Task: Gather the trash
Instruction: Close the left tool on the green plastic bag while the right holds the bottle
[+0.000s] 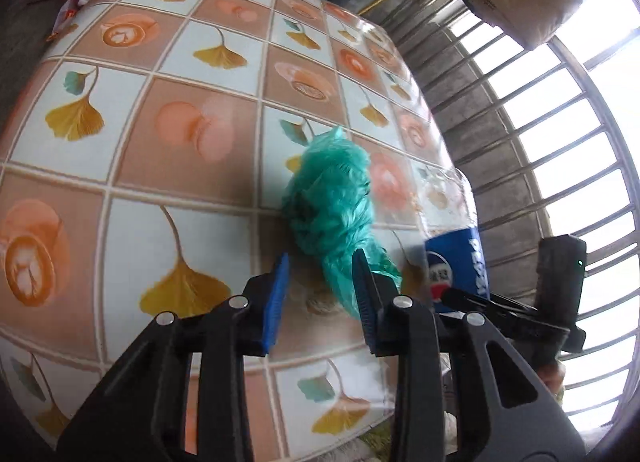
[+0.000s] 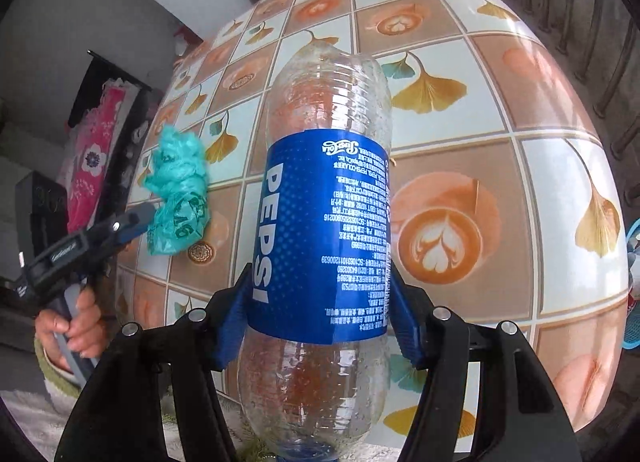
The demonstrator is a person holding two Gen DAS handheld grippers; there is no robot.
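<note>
A: Item one, right gripper?
B: Angled steeply down at the surface, which wears a tiled cloth of ginkgo leaves and coffee cups. Its blue fingers press on either side of an empty Pepsi bottle, at the blue label; the bottle lies along the gripper's line, base pointing away.

A: Item two, left gripper?
B: Tilted down over the surface near its edge, a person's hand wrapped round the handle. Fingers partly open; the near end of a crumpled green plastic bag sits between them, touching the right one, with a gap at the left. The rest of the bag rests on the cloth, just beside the bottle.
</note>
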